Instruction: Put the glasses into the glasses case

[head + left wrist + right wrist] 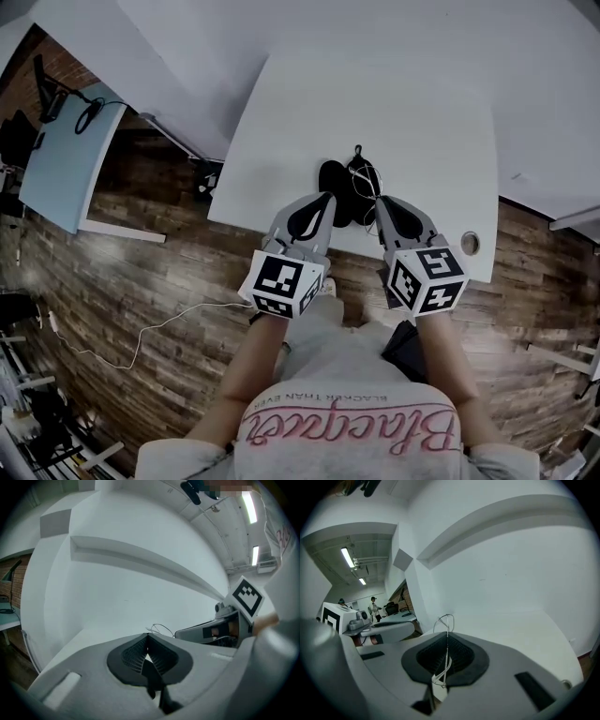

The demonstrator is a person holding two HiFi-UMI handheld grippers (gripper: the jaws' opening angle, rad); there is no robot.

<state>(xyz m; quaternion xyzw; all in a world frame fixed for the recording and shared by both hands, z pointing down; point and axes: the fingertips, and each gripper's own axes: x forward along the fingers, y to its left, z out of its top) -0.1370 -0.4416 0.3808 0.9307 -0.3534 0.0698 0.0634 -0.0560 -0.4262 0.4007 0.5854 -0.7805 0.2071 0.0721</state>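
Note:
A black glasses case (336, 187) lies near the front edge of the white table (375, 103). Thin wire-framed glasses (364, 176) rest over its right part. My left gripper (327, 202) is shut on a black edge of the case (151, 679), which hangs between its pads. My right gripper (380, 204) is shut on the glasses: a thin wire arm runs up between the pads and loops above them (446, 619), and its pale tip (438, 689) hangs below. From the left gripper view the wire frame (161, 628) shows just past the jaws.
A round cable hole (470, 244) sits in the table's front right corner. A light blue desk (66, 159) stands to the left over the wooden floor, where a white cable (141, 342) trails. White wall rises behind the table. A person (372, 606) stands far off.

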